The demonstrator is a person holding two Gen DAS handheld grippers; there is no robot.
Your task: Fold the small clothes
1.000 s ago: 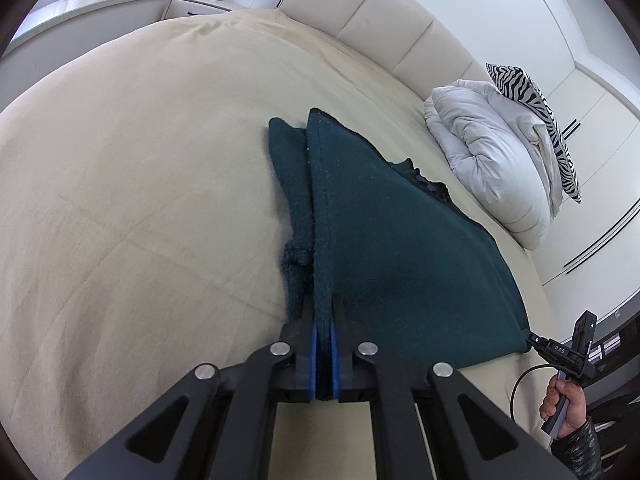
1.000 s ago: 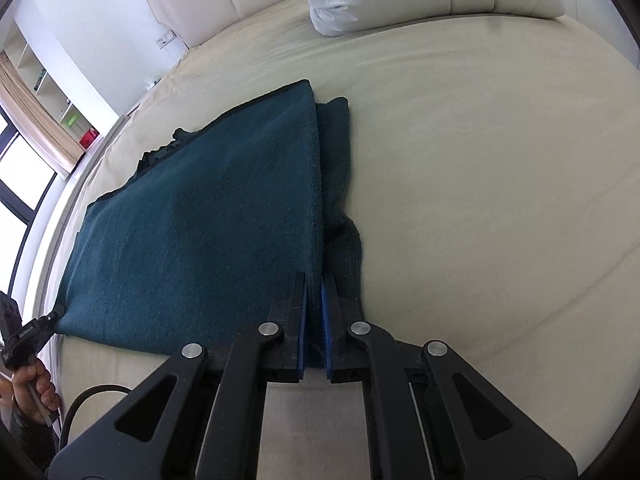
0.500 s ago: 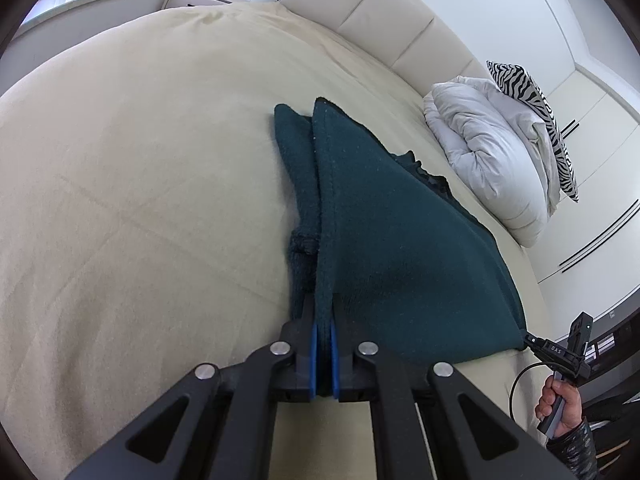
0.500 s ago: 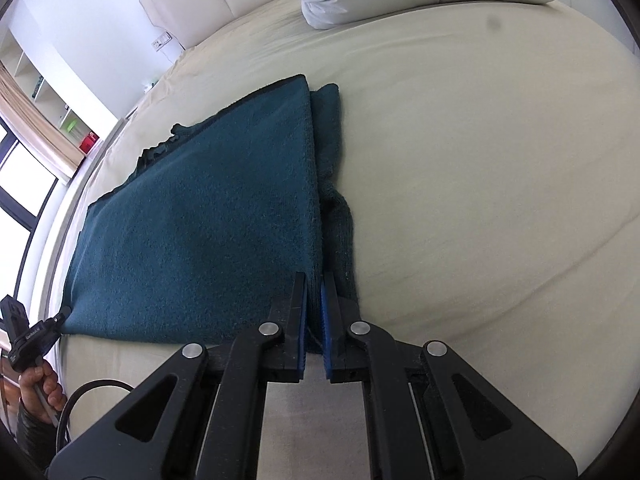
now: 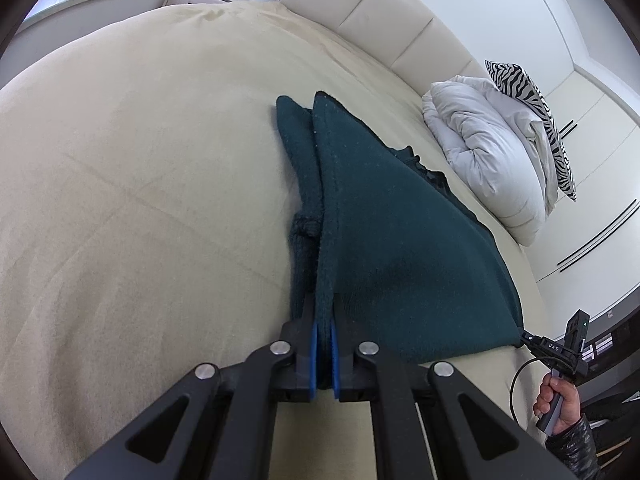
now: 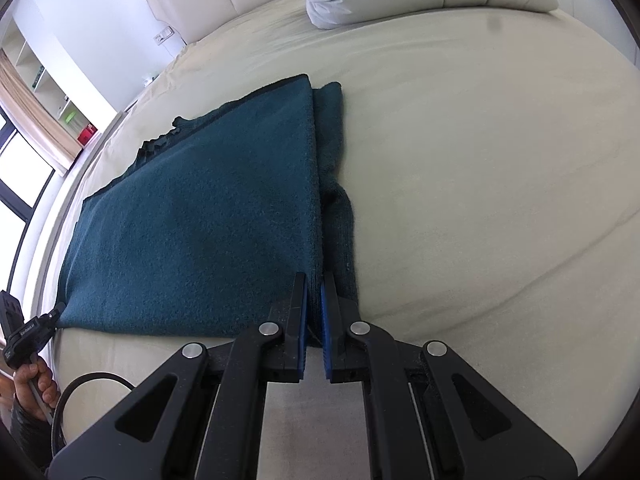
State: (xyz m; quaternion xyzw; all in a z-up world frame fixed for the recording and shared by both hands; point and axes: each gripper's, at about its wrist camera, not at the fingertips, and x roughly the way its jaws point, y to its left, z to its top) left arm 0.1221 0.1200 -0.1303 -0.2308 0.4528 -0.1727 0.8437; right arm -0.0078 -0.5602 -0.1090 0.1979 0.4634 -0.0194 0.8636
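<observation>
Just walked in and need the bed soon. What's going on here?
A person is folding a dark teal garment on the bed, with a gripper in each hand. The left gripper and right gripper are each shut on a near corner of it. The teal cloth is stretched between them, with a sleeve-like part trailing underneath.

A wide bed (image 5: 140, 168) with a beige cover carries everything. A dark teal garment (image 5: 400, 240) lies near its middle, folded over itself (one narrower layer shows along one edge). A bundled white duvet (image 5: 492, 152) rests near the padded headboard (image 5: 380, 12), with a zebra-striped pillow (image 5: 532, 108) behind it.
</observation>
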